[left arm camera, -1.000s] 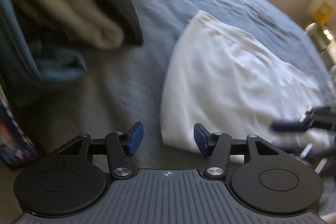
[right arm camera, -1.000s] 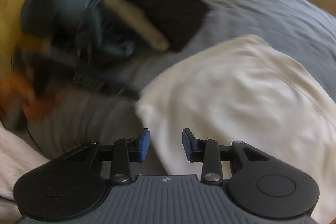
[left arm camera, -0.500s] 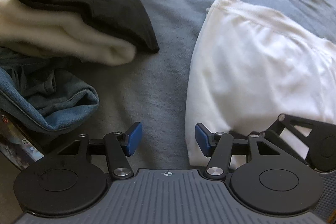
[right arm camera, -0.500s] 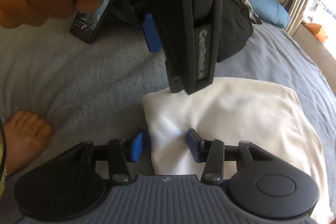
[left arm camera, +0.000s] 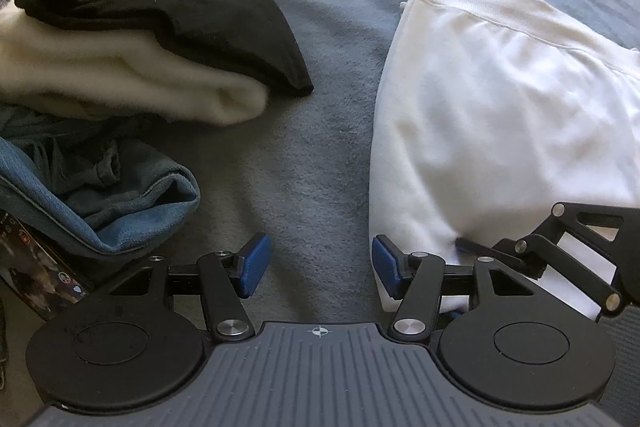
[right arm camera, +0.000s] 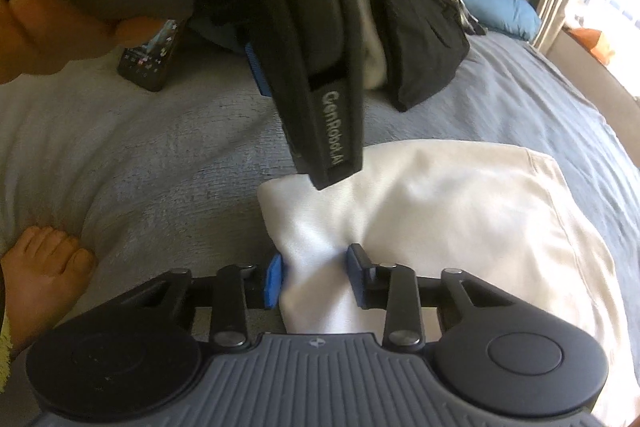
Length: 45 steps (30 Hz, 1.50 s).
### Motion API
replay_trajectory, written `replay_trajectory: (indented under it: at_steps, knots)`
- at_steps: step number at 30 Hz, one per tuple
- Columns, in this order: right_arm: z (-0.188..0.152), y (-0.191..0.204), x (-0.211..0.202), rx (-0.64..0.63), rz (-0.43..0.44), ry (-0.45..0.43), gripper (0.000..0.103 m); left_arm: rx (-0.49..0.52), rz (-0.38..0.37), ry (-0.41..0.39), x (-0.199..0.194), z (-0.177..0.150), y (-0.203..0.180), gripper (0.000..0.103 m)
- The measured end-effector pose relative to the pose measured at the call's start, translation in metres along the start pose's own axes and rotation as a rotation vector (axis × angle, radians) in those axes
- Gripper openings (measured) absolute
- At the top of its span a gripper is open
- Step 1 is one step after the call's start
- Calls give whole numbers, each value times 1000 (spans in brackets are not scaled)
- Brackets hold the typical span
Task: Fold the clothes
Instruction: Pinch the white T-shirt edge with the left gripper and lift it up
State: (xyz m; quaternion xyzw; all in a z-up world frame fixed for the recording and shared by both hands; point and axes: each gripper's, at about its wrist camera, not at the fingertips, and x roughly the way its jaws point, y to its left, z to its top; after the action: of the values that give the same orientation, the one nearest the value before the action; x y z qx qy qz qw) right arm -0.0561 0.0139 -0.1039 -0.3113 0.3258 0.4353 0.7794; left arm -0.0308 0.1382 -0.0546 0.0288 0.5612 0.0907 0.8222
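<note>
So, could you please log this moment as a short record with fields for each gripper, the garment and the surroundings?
left gripper: open, holding nothing, at the near edge of the white garment
right gripper: fingers closing on a corner of the garment, fabric bunched between them
white garment: folded, lying on the grey bedspread
clothes pile: black, cream and blue items, apart from the garment
phone: on the bedspread

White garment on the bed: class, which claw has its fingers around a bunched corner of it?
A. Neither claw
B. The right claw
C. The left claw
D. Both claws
B: in the right wrist view the right claw has a bunched corner of the white garment between its blue fingers, while the left claw stands open over the bare grey bedcover, beside the garment's edge.
</note>
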Motion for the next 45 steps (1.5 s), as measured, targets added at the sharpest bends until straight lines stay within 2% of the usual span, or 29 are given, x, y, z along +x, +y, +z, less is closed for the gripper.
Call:
replay_trajectory:
  at_steps: [2, 4, 5, 9, 14, 18, 20, 23, 26, 28, 30, 33, 35, 37, 38, 40, 45]
  knots:
    - [0, 0, -1, 7, -5, 2, 25, -5, -4, -3, -1, -1, 1, 57]
    - [-2, -1, -3, 18, -23, -5, 11, -45, -42, -8, -2, -1, 6, 57]
    - [-3, -2, -5, 33, -23, -13, 10, -66, -62, -11, -2, -2, 9, 57]
    - [-5, -16, -8, 119, 0, -31, 7, -177, -182, -33, -5, 0, 26, 57]
    - [-4, -28, -23, 198, 15, -57, 7, -356, -439, -8, 4, 6, 52, 58]
    - [-2, -35, -39, 238, 12, -88, 7, -414, -591, 84, 25, 16, 60, 67]
    - [-1, -37, -50, 246, 6, -110, 6, -414, -676, 133, 40, 24, 60, 67]
    - [6, -47, -55, 262, 7, -126, 6, -430, -751, 176, 58, 40, 51, 67]
    - [5, -48, -62, 266, 8, -131, 6, -446, -775, 160, 72, 64, 44, 67]
    - [4, -50, -65, 271, 9, -136, 6, -445, -836, 156, 81, 78, 36, 67]
    - [2, -53, -67, 279, 13, -140, 6, -455, -860, 169, 90, 91, 30, 66]
    - [-1, -56, -70, 292, 20, -148, 6, -457, -873, 171, 102, 108, 22, 51]
    - [-2, -59, -72, 300, 24, -152, 6, -473, -895, 174, 108, 114, 18, 48]
    - [-4, -61, -74, 308, 28, -157, 6, -481, -890, 167, 110, 117, 15, 31]
    - [-5, -62, -75, 312, 30, -160, 6, -476, -880, 162, 109, 118, 12, 27]
    - [-6, -65, -77, 321, 34, -165, 6, -458, -859, 147, 104, 120, 6, 9]
    - [-20, -78, -88, 399, 53, -195, 6, -354, -828, 59, 70, 129, -11, 6]
